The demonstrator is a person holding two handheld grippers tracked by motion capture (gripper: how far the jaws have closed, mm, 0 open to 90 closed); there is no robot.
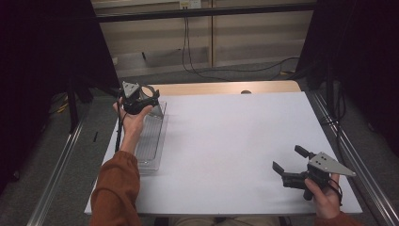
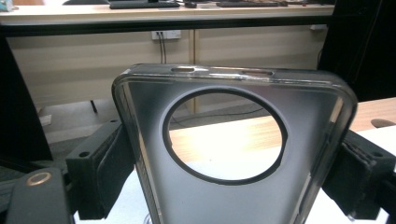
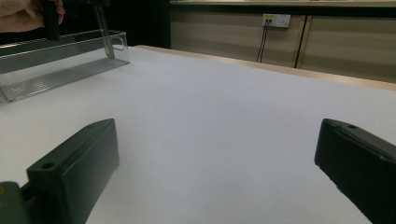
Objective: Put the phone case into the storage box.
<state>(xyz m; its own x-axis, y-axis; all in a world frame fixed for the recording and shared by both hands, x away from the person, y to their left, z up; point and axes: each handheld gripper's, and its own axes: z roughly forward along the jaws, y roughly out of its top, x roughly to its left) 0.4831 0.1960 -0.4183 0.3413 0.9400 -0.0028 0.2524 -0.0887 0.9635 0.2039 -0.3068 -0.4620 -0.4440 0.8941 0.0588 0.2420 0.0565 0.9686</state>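
Note:
A dark, translucent phone case (image 2: pixel 224 200) with a large round camera cutout stands between the jaws of my left gripper (image 2: pixel 228 186), which is shut on its two long edges. In the high view my left gripper (image 1: pixel 142 100) is raised over the far end of a clear plastic tray (image 1: pixel 149 146), and the phone case (image 1: pixel 158 110) slants down from it toward the tray. My right gripper (image 1: pixel 288 158) rests low at the table's front right, open, nothing between its jaws. In the right gripper view, my right gripper (image 3: pixel 217 158) faces bare white surface.
A white sheet (image 1: pixel 226 141) covers the table, with a strip of wood (image 1: pixel 226 87) at its far edge. The clear tray (image 3: pixel 60 77) lies along the left side. Cables (image 1: pixel 188 52) hang down the wall behind. Metal rails run along both table sides.

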